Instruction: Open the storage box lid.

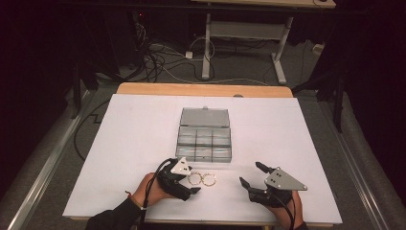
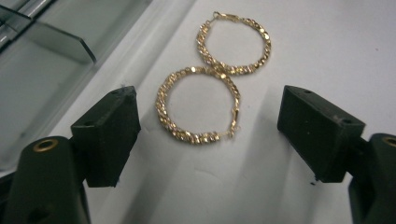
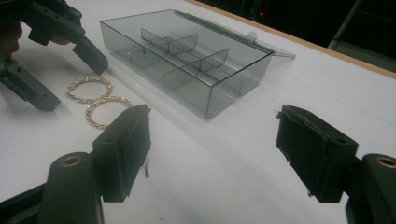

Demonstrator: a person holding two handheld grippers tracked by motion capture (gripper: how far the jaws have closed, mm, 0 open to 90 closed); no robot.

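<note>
Earrings (image 2: 198, 105) flat, touching, pair lined toward box (image 1: 205, 139); left gripper (image 2: 208, 123) released.

Black grippers (image 1: 187, 179), grey plates, dark sleeves (image 1: 115, 218)

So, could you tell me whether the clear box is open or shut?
Open: the clear box has its lid folded back flat, dividers exposed.

Hoop earrings (image 2: 198, 105): gold, beaded chain pattern. Compartment box (image 1: 205, 139): smoky grey, transparent. Table cover (image 1: 134, 139): plain white. Left gripper (image 1: 191, 178) and right gripper (image 1: 251, 175): black, grey plates.
</note>
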